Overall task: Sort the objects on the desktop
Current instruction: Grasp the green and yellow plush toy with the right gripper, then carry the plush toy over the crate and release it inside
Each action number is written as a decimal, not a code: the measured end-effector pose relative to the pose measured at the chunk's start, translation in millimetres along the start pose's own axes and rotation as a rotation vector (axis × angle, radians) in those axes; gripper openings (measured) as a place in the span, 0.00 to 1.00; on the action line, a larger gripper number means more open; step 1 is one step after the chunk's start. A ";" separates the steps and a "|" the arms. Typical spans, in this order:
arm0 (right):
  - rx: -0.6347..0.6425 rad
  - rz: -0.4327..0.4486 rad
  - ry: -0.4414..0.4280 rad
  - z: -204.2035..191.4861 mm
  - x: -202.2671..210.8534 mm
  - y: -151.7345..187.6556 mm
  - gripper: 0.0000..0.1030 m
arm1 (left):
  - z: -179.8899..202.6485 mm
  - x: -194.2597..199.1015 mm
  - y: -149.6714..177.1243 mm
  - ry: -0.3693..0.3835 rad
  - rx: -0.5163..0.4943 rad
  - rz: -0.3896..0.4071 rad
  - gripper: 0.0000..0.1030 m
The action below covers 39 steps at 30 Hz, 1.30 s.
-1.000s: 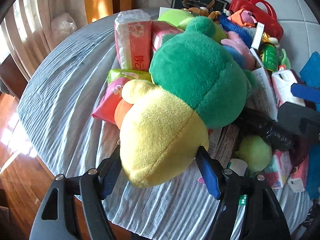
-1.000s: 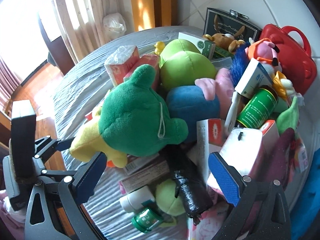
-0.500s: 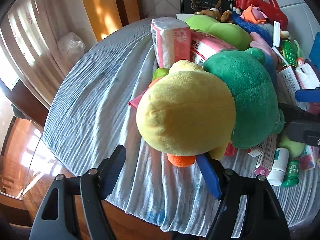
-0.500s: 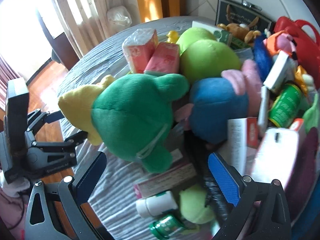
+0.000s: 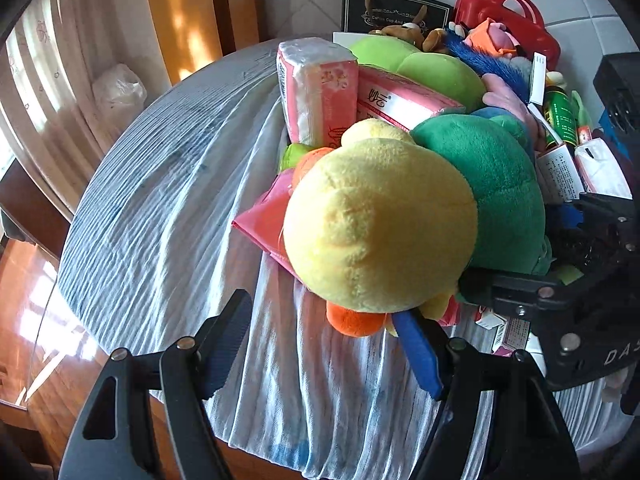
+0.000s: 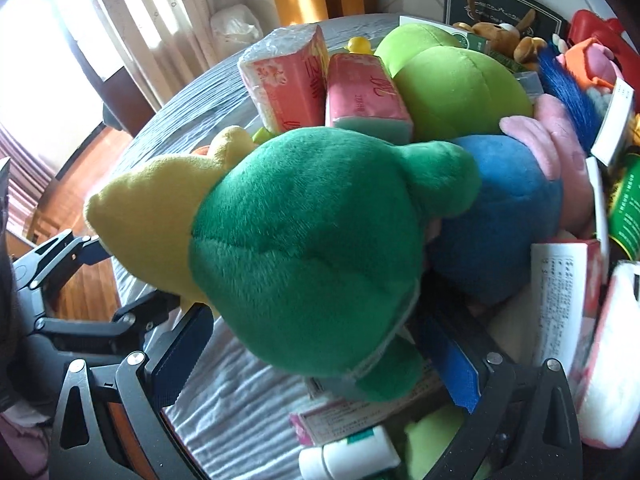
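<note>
Up close, the green-and-yellow plush toy lies on the heaped clutter at the edge of the cloth-covered counter. The left tool is closing, its jaws apart below the yellow end, only the blue pad touching. The right tool stands released around the green end. Behind, a black box reads "Coffee Cup And"; the pink tissue packs carry Chinese characters.

Green-and-yellow plush toy atop clutter
</note>
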State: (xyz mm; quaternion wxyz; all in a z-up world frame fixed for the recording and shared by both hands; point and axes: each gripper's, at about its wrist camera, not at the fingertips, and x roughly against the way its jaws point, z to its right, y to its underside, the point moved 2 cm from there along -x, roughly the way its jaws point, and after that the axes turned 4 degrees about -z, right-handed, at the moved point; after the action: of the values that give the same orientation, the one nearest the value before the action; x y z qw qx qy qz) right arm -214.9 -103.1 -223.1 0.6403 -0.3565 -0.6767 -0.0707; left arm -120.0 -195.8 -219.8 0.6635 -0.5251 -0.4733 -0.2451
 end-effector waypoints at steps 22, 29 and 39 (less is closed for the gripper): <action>0.007 0.316 0.069 13.0 162.4 5.6 0.61 | 70.2 129.1 -56.5 0.017 -0.134 0.281 0.33; -0.042 0.434 0.138 43.0 230.3 22.8 0.60 | 122.0 173.1 -86.3 0.057 -0.221 0.394 0.33; -0.173 0.669 0.334 101.4 369.8 82.9 0.59 | 242.1 261.4 -117.1 0.205 -0.399 0.626 0.33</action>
State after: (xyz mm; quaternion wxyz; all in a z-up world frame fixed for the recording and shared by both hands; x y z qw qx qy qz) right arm -222.7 158.8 68.8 0.6969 -0.5940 -0.4008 0.0282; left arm -193.1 35.5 66.1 0.6350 -0.7356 -0.1645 -0.1692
